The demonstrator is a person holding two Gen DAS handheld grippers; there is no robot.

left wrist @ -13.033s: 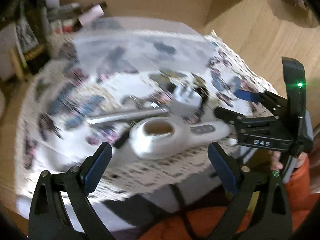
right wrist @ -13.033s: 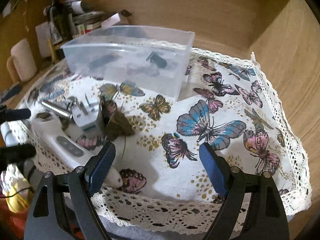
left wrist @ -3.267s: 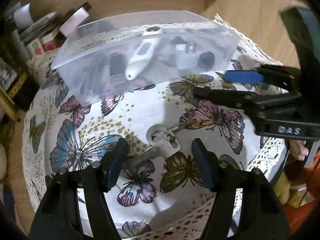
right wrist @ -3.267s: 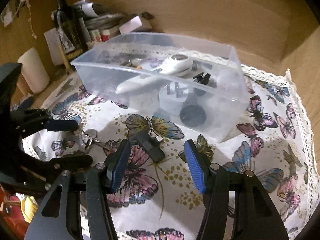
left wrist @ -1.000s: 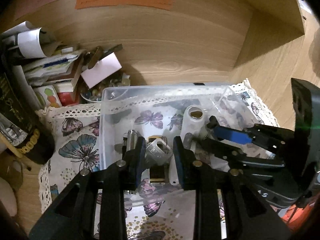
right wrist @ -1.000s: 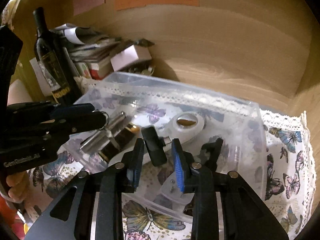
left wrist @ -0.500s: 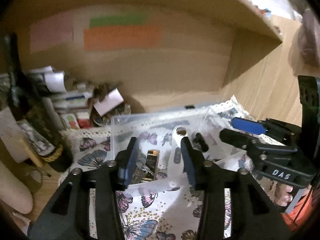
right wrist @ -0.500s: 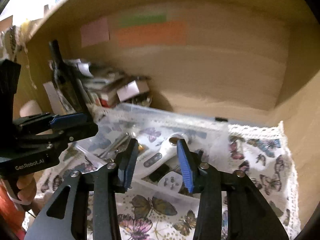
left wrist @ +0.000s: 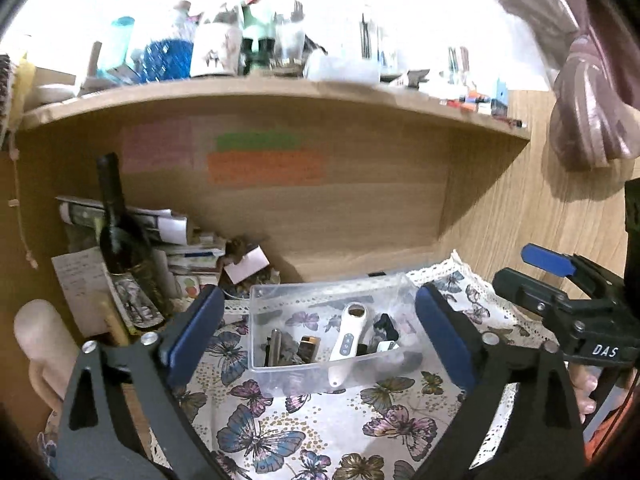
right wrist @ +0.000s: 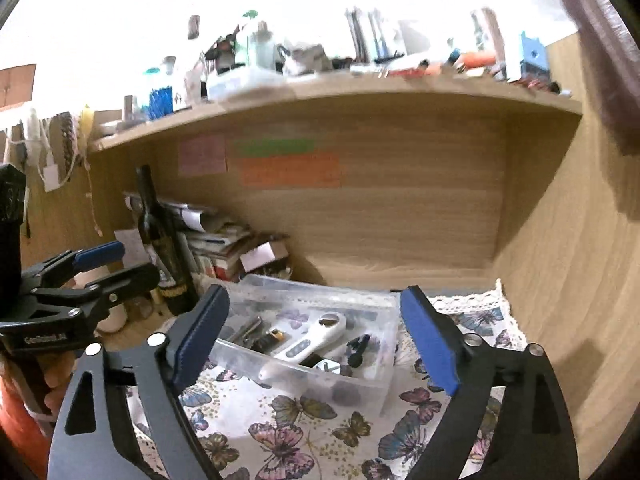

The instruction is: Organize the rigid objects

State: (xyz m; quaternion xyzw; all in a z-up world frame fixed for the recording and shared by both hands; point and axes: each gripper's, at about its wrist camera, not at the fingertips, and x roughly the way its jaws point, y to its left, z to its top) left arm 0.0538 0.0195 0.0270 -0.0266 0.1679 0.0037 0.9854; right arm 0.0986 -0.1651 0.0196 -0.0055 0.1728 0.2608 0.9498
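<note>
Clear plastic forms the box (left wrist: 320,368) that sits ahead of both tools on the butterfly-print cloth (left wrist: 280,420) covering the bench, and the task's things lie inside it: a white handheld device (left wrist: 349,342) with a round hole at its head and buttons on its handle, lying slantwise with its handle tip against the near wall; a silvery metal cylinder (left wrist: 274,346) at the box's left end; a small dark block with a gold face (left wrist: 309,343) between those two; a black clip-like piece (right wrist: 359,347) and a small white plug-like item (left wrist: 387,346) at the right end; the smallest bits are too blurred to name. Left tool (left wrist: 318,336) hangs above and short of the box with its blue-padded fingers (left wrist: 192,332) spread wide apart and nothing between them; the box shows in the gap. Right tool (right wrist: 312,340) is likewise held back from the box, fingers (right wrist: 426,346) wide apart and bare, and it appears at the right edge of the left wrist view. Beyond and left of the box stand a dark wine bottle (left wrist: 120,236), a stack of papers and books (left wrist: 176,240) and a small white card box (left wrist: 246,268), all close against the wooden back panel. Pink, green and orange sticky notes (left wrist: 264,166) are stuck on that panel, under a cluttered shelf (left wrist: 280,96)
</note>
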